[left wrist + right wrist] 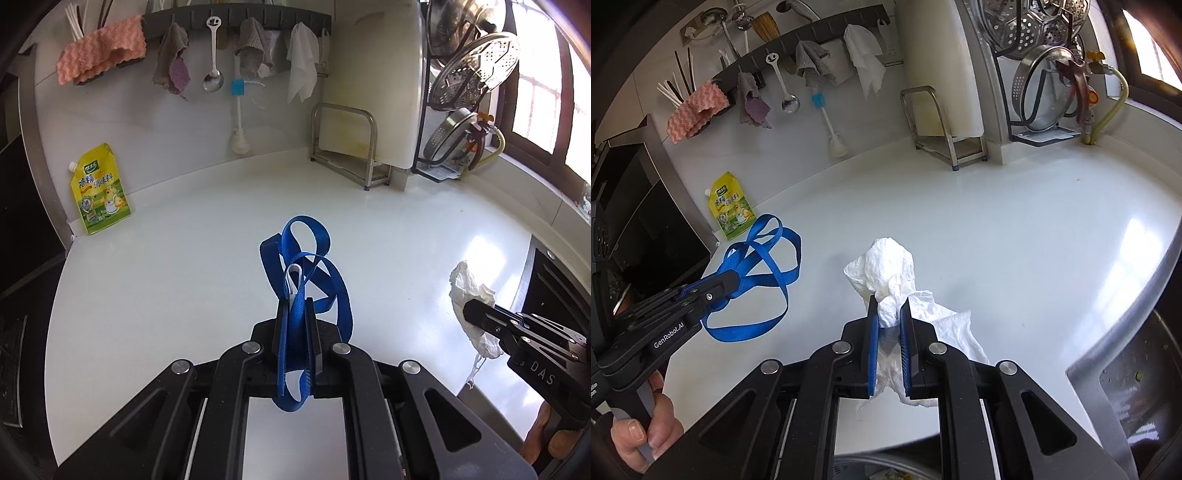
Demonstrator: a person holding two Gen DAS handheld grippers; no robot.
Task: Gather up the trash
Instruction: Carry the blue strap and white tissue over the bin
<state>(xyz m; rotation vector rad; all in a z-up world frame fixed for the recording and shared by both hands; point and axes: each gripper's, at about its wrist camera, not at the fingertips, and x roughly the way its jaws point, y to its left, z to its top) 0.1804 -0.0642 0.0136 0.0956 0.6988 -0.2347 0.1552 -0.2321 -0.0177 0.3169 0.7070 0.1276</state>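
My left gripper (295, 306) is shut on a tangled blue strap (314, 273) with a white clip, held above the white countertop (184, 258). It also shows in the right wrist view (733, 282) at the left, with the blue strap (772, 258) hanging in loops. My right gripper (889, 306) is shut on a crumpled white paper towel (886, 262), held above the counter. In the left wrist view the right gripper (476, 314) shows at the right edge, holding the paper towel (469, 291).
A yellow seasoning pouch (99, 192) leans on the back wall at the left. A metal cutting-board stand (347, 144) and a rack of steel lids (465, 92) stand at the back right. Cloths and utensils hang on a wall rail (236, 22). A sink (1137, 387) lies at the lower right.
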